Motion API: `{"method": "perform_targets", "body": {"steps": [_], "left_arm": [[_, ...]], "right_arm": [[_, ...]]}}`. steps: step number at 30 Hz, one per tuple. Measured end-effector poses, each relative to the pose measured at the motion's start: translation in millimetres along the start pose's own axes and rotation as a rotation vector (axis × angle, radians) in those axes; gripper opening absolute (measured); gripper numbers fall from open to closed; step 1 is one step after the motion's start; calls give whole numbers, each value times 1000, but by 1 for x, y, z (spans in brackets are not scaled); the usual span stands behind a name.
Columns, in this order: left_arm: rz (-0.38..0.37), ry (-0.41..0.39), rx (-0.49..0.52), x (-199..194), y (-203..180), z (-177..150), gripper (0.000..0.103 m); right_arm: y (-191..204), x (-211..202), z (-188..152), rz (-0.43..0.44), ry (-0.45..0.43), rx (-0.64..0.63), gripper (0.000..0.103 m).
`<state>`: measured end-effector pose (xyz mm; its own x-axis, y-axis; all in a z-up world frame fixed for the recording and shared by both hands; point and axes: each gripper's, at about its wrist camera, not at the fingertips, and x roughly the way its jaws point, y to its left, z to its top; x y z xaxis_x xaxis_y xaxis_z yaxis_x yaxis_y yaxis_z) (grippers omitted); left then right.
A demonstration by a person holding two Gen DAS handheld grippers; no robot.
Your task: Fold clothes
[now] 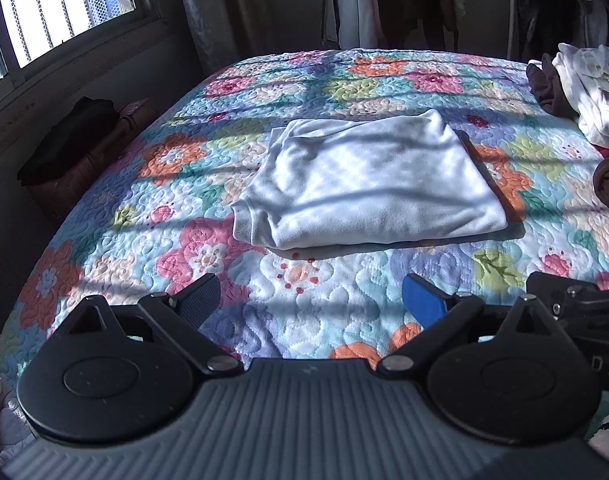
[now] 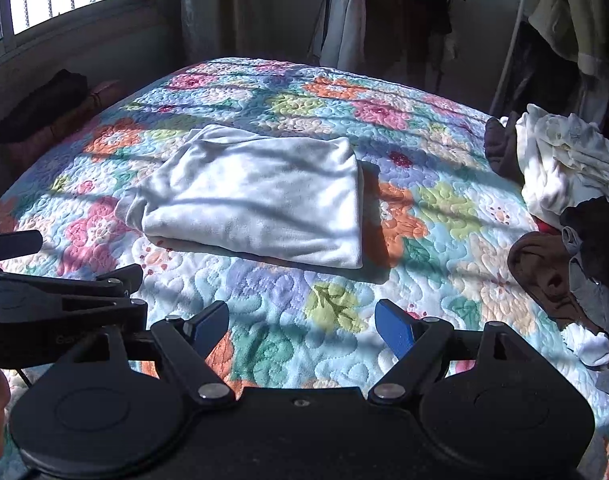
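Two grippers — left gripper [image 1: 310, 300], right gripper [image 2: 302, 326] — fingers spread, short of folded white garment [image 1: 364, 188], quilt [image 1: 324, 312] bare between.

You are in a home bedroom: a bed under a flowered quilt [image 1: 152, 216], a barred window [image 1: 44, 4] with a curtain [image 1: 208, 12], clothes on a hanging rail [image 2: 404, 12], and a heap of unfolded laundry [image 2: 560, 168].
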<state>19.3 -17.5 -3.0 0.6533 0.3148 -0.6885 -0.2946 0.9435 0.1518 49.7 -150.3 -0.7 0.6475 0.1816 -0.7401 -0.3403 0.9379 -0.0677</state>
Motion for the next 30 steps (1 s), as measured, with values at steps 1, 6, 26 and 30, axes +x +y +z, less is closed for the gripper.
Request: {"method": "perform_targets", "body": {"steps": [1,6,26,30], "left_arm": [[3,-1,0,0,0,-1,99],[21,1,-8,0,2,-1,99],[6,45,-46,13,-3,-6,99],[3,49,-44,14,-3,-6,99]], "right_arm": [[3,-1,-1,-28,-14,-15,84],[7,-2,0,-48,-24,-17,84],[-1,10,-8,-32,16,66,84],[-3,10,-9,-31,17,72,84]]}}
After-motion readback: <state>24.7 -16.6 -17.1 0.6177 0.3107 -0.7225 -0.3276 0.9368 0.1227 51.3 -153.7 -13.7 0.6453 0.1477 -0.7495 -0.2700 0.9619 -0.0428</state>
